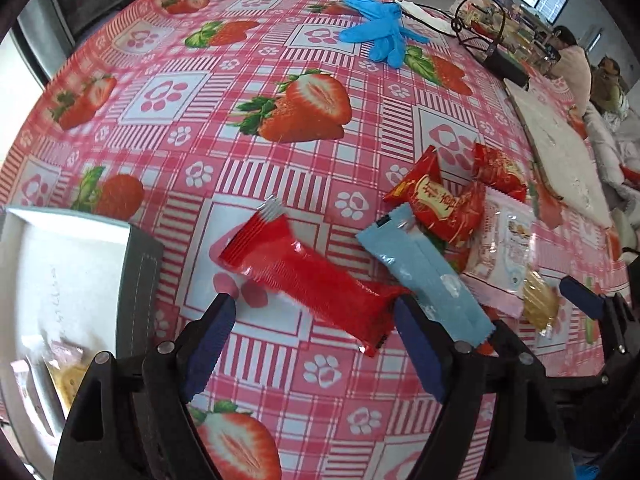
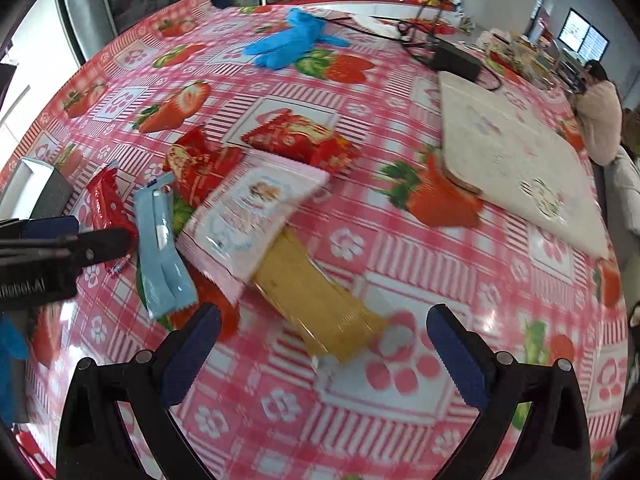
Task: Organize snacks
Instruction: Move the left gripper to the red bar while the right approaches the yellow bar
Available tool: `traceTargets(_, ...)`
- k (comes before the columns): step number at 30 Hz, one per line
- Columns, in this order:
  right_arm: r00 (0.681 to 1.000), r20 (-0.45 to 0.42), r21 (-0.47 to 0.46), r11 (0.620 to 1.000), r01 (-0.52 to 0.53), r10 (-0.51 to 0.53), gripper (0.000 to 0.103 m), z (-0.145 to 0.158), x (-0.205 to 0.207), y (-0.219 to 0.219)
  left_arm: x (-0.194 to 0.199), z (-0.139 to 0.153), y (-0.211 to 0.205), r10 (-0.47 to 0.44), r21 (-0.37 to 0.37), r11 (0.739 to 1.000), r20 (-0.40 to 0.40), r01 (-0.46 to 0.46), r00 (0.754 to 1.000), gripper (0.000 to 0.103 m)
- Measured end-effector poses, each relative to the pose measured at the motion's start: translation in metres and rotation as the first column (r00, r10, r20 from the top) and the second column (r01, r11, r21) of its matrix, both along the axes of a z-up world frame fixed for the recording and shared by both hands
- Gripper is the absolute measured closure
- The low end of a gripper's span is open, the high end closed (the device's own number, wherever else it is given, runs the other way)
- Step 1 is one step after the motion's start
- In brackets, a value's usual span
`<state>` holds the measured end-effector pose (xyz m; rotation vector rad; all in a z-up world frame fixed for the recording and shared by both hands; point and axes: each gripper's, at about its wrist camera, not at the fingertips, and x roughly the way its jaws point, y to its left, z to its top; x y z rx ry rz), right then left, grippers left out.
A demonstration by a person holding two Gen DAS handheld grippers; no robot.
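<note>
Left claw (image 1: 314, 316): jaws spread wide, holding nothing; the near end of the red wrapper lies between its two blue-padded fingers, with no pad pressing on it. It also shows at the left edge of the right wrist view (image 2: 60, 240).
Right claw (image 2: 322, 334): jaws apart and empty, hovering over the near end of the yellow cracker pack.
Red wrapper (image 1: 308, 276): long, shiny, flat on the table, running diagonally away from the left claw.
Light blue packet (image 1: 424, 272): flat, just right of the red wrapper, its near end by the left claw's right finger (image 1: 420, 344).
Pink-and-white pack (image 2: 252, 220): lies across the pile, overlapping the far end of the yellow cracker pack (image 2: 320, 304).
Red printed sachets: one (image 2: 300, 140) sits behind the pink-and-white pack, another (image 2: 200, 164) to its left, both touching the heap.
Grey box (image 1: 76, 280): open, at the left of the table, with a few packets inside at its near end; well left of the snack heap.
Table (image 1: 280, 184): covered by a pink checked cloth with strawberries and paw prints.
Blue gloves (image 1: 380, 32): crumpled at the far side, well apart from the snacks.
White board (image 2: 516, 164): flat on the right part of the table.
</note>
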<state>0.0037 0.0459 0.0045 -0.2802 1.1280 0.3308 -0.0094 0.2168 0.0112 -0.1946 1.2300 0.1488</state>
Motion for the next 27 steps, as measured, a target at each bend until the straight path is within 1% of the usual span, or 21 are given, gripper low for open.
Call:
traceTargets(1,1.0,-0.01,0.019,1.0,-0.004,0.004,0.011,0.0,0.0,0.002,0.001,-0.001,-0.002,-0.007,0.018,1.0,0.004,0.007,1.0,0.019)
traceTargets(2,1.0,-0.005,0.027,1.0,-0.001,0.002,0.015,0.001,0.0,0.004,0.003,-0.001,-0.004,-0.016,0.033,0.999,0.006,0.015,1.0,0.019)
traceTargets(3,1.0,0.0,0.023,1.0,-0.002,0.002,0.027,0.003,-0.001,0.006,0.002,-0.001,-0.007,-0.029,0.051,0.998,0.014,0.028,0.999,0.023)
traceTargets(4,1.0,-0.008,0.025,1.0,0.002,-0.002,0.042,0.005,-0.002,0.007,0.002,-0.001,-0.008,-0.042,0.061,0.997,0.026,0.041,0.999,0.027)
traceTargets(5,1.0,-0.013,0.028,1.0,0.009,-0.008,0.052,0.007,-0.003,0.007,0.002,0.001,-0.01,-0.058,0.063,0.996,0.04,0.055,0.998,0.04)
traceTargets(6,1.0,-0.02,0.027,1.0,0.016,-0.016,0.069,0.008,-0.004,0.007,0.0,0.003,-0.011,-0.075,0.064,0.995,0.05,0.072,0.996,0.057)
traceTargets(7,0.999,-0.03,0.03,0.999,0.025,-0.024,0.074,0.009,-0.006,0.005,-0.002,0.005,-0.012,-0.089,0.061,0.994,0.052,0.086,0.995,0.066)
traceTargets(8,0.999,-0.031,0.031,0.999,0.028,-0.027,0.074,0.009,-0.009,0.004,-0.005,0.006,-0.012,-0.102,0.049,0.994,0.052,0.099,0.993,0.078)
traceTargets(9,0.999,-0.026,0.027,0.999,0.034,-0.033,0.074,0.009,-0.016,0.0,-0.01,0.006,-0.013,-0.114,0.038,0.993,0.051,0.112,0.992,0.087)
traceTargets(10,0.999,-0.026,0.027,0.999,0.039,-0.038,0.074,0.009,-0.021,-0.004,-0.015,0.006,-0.015,-0.128,0.037,0.991,0.053,0.126,0.99,0.09)
traceTargets(11,0.999,-0.028,0.03,0.998,0.046,-0.045,0.074,0.01,-0.027,-0.009,-0.026,0.006,-0.017,-0.151,0.048,0.988,0.059,0.148,0.987,0.092)
traceTargets(14,0.996,-0.039,0.046,0.995,0.088,-0.086,0.074,0.011,-0.05,-0.028,-0.063,0.005,-0.03,-0.23,0.097,0.97,0.086,0.222,0.969,0.092)
traceTargets(17,0.99,-0.04,0.05,0.989,0.141,-0.139,0.074,0.01,-0.079,-0.051,-0.11,0.006,-0.043,-0.291,0.098,0.955,0.113,0.281,0.95,0.092)
traceTargets(19,0.985,-0.043,0.058,0.984,0.167,-0.165,0.074,0.011,-0.099,-0.063,-0.127,0.007,-0.047,-0.307,0.113,0.949,0.115,0.295,0.945,0.091)
traceTargets(20,0.984,-0.046,0.064,0.982,0.176,-0.174,0.074,0.011,-0.111,-0.069,-0.132,0.007,-0.047,-0.304,0.123,0.949,0.115,0.291,0.946,0.09)
traceTargets(22,0.985,-0.042,0.068,0.983,0.173,-0.17,0.074,0.012,-0.132,-0.074,-0.132,0.013,-0.043,-0.279,0.122,0.957,0.136,0.264,0.951,0.078)
traceTargets(23,0.985,-0.035,0.067,0.983,0.172,-0.17,0.073,0.012,-0.139,-0.076,-0.125,0.018,-0.038,-0.246,0.115,0.966,0.151,0.23,0.957,0.057)
traceTargets(24,0.984,-0.027,0.071,0.982,0.178,-0.176,0.064,0.012,-0.144,-0.078,-0.119,0.022,-0.033,-0.207,0.102,0.976,0.159,0.193,0.965,0.033)
traceTargets(25,0.98,-0.02,0.075,0.978,0.197,-0.196,0.026,0.01,-0.148,-0.082,-0.111,0.027,-0.026,-0.163,0.079,0.985,0.174,0.151,0.971,0.027)
traceTargets(26,0.974,-0.006,0.076,0.971,0.226,-0.226,0.01,0.009,-0.15,-0.086,-0.1,0.034,-0.018,-0.105,0.035,0.994,0.197,0.1,0.975,0.024)
traceTargets(27,0.969,0.008,0.095,0.965,0.245,-0.247,0.005,0.008,-0.152,-0.09,-0.09,0.037,-0.012,-0.062,0.001,0.998,0.201,0.064,0.978,0.024)
